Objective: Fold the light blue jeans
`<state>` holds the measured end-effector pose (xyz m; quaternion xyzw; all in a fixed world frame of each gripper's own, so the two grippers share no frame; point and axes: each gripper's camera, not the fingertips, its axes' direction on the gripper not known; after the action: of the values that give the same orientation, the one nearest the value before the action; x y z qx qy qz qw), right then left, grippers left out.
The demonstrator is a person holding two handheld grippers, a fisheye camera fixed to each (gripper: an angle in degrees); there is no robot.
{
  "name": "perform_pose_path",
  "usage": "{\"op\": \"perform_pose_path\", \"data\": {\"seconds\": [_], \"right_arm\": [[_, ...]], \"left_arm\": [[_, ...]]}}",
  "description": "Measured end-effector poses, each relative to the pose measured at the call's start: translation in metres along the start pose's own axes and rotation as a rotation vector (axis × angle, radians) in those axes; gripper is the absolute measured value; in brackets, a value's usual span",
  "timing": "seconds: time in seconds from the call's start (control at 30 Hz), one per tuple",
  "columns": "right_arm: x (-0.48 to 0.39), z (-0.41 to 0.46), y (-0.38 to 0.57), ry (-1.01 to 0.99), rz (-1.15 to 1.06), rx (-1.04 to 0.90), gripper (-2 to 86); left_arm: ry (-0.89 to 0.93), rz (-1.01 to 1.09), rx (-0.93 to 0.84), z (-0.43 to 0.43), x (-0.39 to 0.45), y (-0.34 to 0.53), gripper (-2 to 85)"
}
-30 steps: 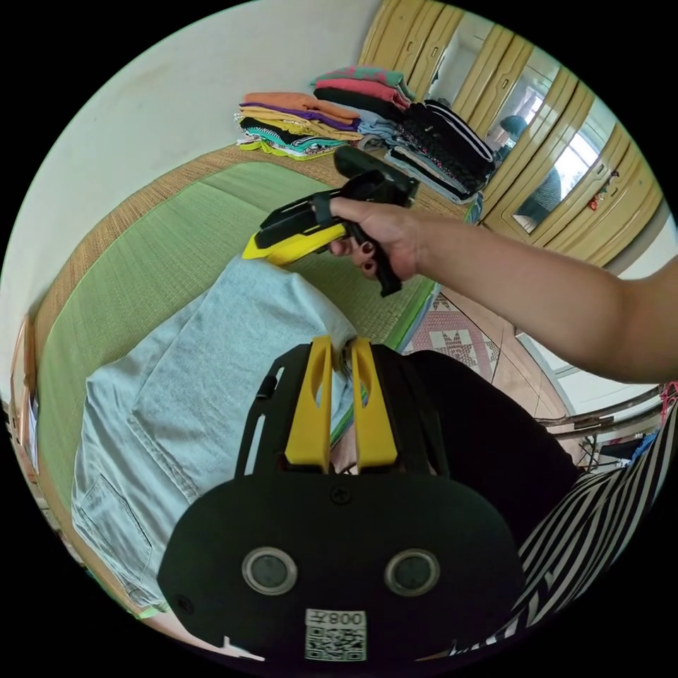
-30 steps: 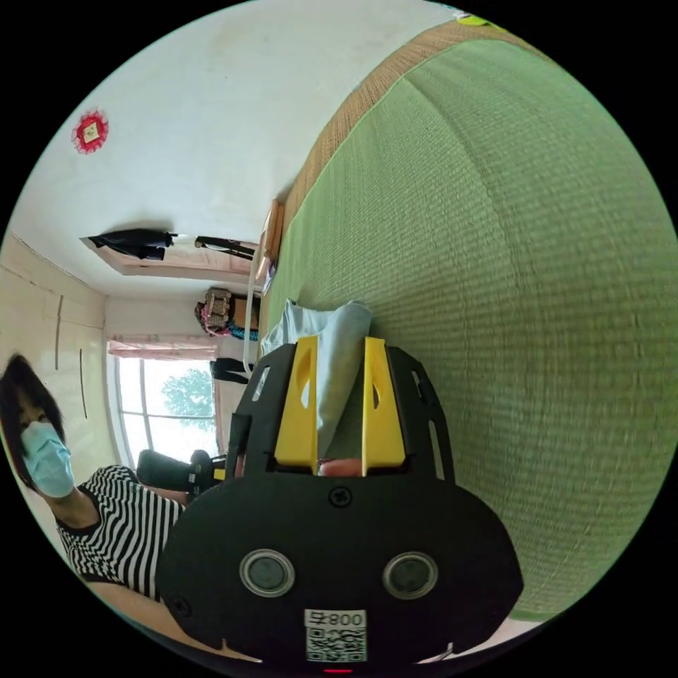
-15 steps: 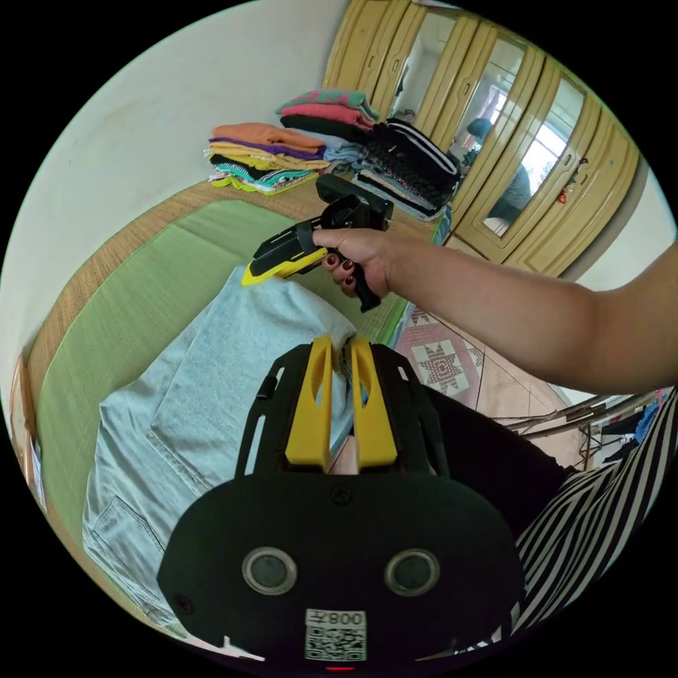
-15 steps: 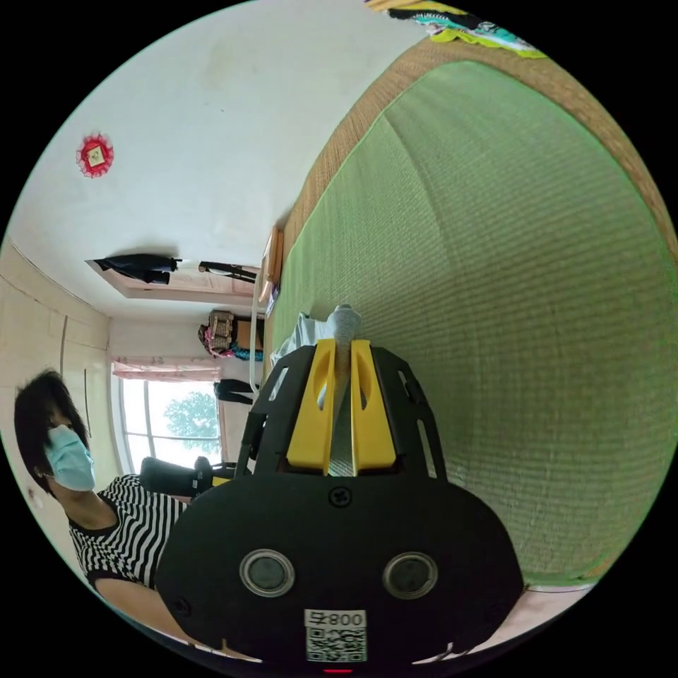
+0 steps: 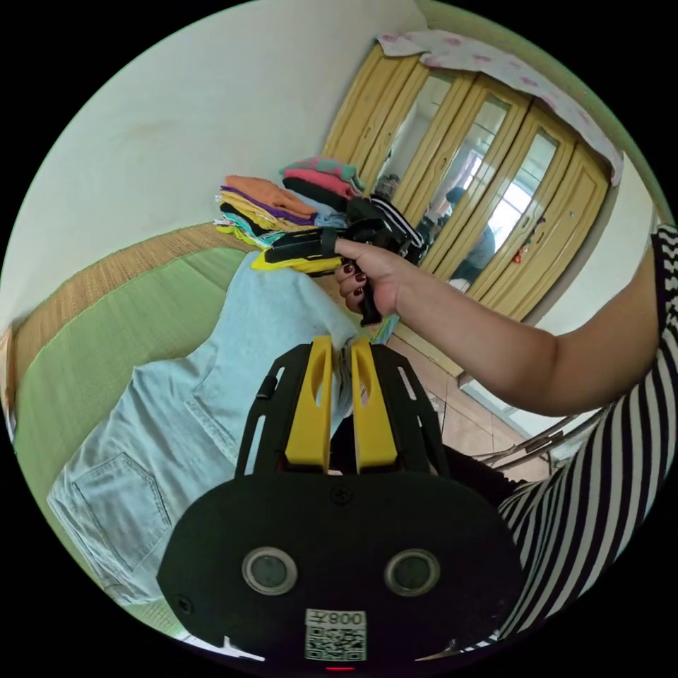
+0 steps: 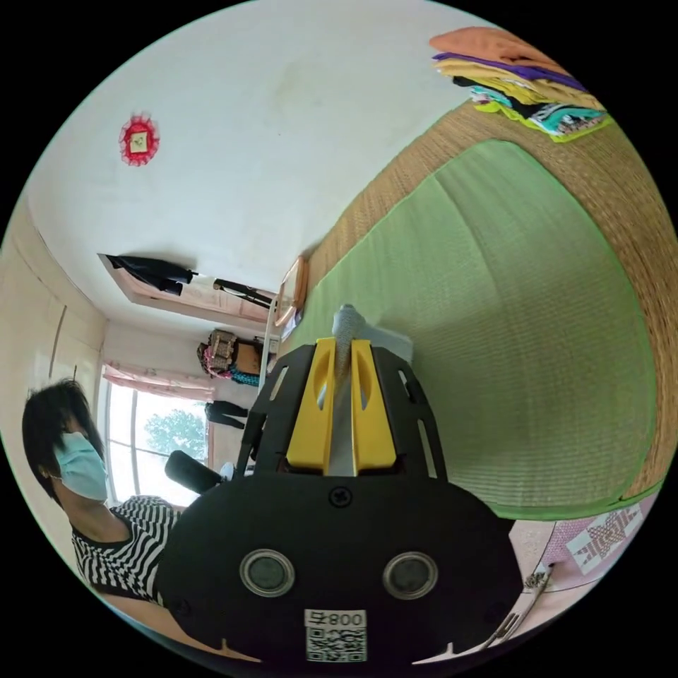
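Note:
The light blue jeans (image 5: 191, 409) lie partly on the green mat (image 5: 106, 332), their leg end lifted off it. My left gripper (image 5: 340, 346) is shut on the near corner of the lifted hem. In the left gripper view the right gripper (image 5: 282, 260), held in a person's hand (image 5: 371, 272), pinches the far corner of the same hem. In the right gripper view my right gripper (image 6: 342, 345) is shut on a thin fold of the jeans (image 6: 344, 325) that sticks up between its jaws. A back pocket (image 5: 123, 505) shows at the lower left.
Stacks of folded clothes (image 5: 282, 205) stand at the mat's far end, before a yellow mirrored wardrobe (image 5: 487, 212); the stack (image 6: 519, 78) also shows in the right gripper view. A person in a striped top (image 6: 131, 551) is beside the mat (image 6: 494, 339). Patterned floor (image 6: 607, 533) borders the mat.
The right gripper closed on the jeans' hem. Both grippers then rose, lifting the leg end off the mat.

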<state>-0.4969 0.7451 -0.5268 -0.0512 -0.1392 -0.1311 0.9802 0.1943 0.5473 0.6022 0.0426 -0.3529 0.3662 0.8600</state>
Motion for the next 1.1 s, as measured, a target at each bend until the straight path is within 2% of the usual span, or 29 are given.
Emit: {"op": "perform_pose_path", "data": {"seconds": [0.2,0.43,0.63,0.93,1.1], "right_arm": [[-0.123,0.043,-0.050,-0.026,-0.120,-0.050,2.7],[-0.231,0.151,-0.106,0.012,-0.159,-0.179,3.0],[-0.293,0.229,-0.139,0.108,-0.162,-0.303,3.2],[-0.391,0.270,-0.193,0.189,-0.229,-0.375,3.3],[-0.428,0.290,-0.221,0.257,-0.245,-0.419,3.8]], "left_arm": [[-0.027,-0.106,0.147,-0.036,-0.066,0.073,4.1],[-0.069,-0.389,0.254,-0.048,-0.164,0.191,3.8],[-0.056,-0.643,0.301,-0.025,-0.240,0.294,3.7],[-0.045,-0.828,0.407,0.019,-0.317,0.393,3.7],[-0.079,-0.903,0.406,0.050,-0.352,0.429,3.8]]}}
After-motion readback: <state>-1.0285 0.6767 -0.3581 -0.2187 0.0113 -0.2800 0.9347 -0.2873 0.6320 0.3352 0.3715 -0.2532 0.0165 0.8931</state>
